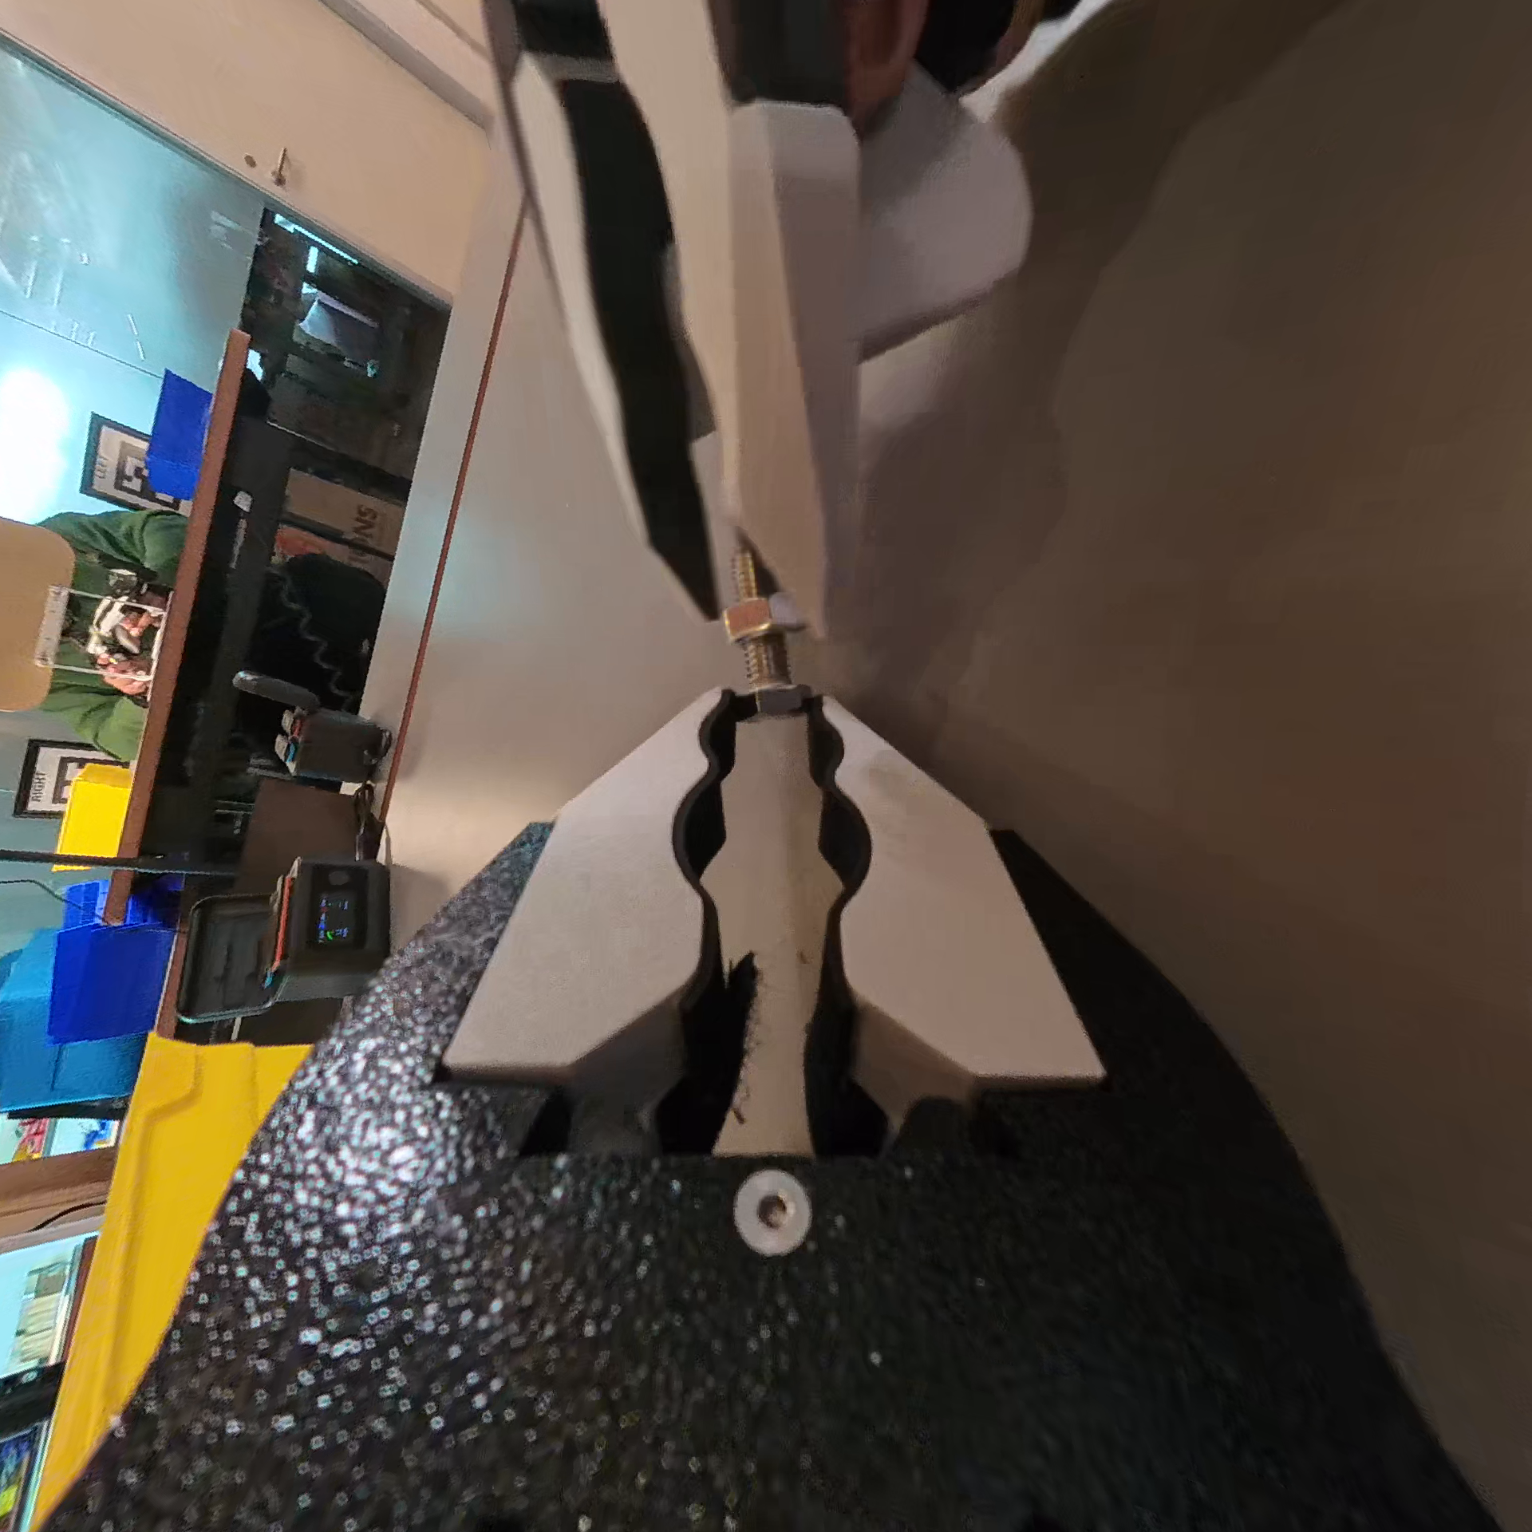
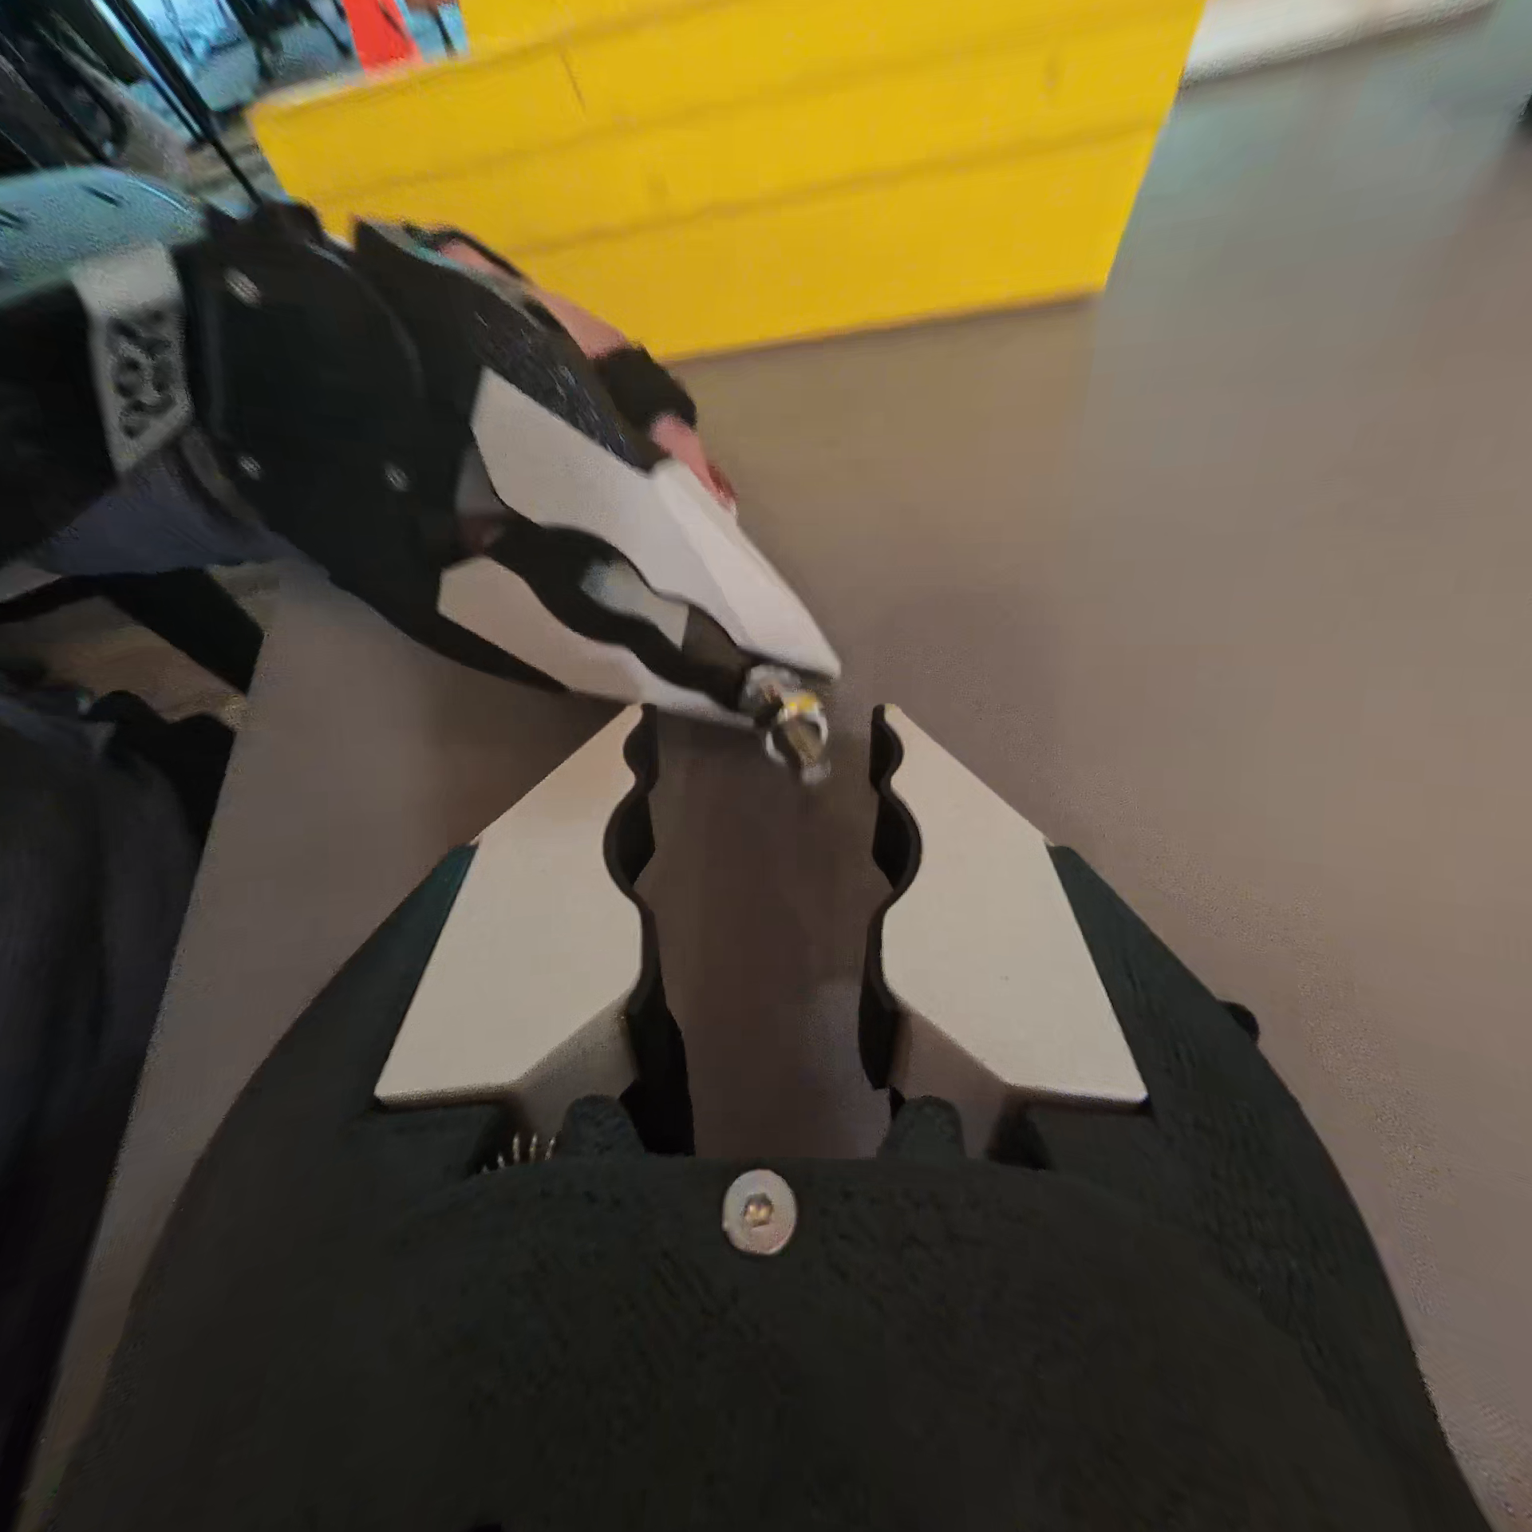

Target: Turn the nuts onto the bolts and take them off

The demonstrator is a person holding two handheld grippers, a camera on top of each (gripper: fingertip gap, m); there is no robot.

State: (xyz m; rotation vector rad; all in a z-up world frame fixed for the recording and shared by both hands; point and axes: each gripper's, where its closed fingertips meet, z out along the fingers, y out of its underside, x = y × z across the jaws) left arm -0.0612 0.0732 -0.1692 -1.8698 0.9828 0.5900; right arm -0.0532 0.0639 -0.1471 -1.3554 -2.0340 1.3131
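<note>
My left gripper (image 1: 771, 705) is shut on the head of a bolt (image 1: 775, 703) and holds it above the grey table. The threaded shaft (image 1: 758, 659) points away from the gripper, with a nut (image 1: 750, 622) partway along it. My right gripper (image 1: 758, 613) comes from the opposite side, and its two fingers flank the nut. In the right wrist view, the right gripper (image 2: 763, 721) is open with a wide gap. The blurred bolt and nut (image 2: 796, 734) sit between its fingertips without clear contact. The left gripper (image 2: 787, 680) reaches in there from the left.
A yellow bin (image 2: 746, 166) stands on the grey table (image 2: 1243, 580) beyond the grippers and also shows in the left wrist view (image 1: 166, 1161). A small black device with a screen (image 1: 332, 920) sits near it. Blue bins (image 1: 83, 995) and a person in green (image 1: 108, 580) are farther off.
</note>
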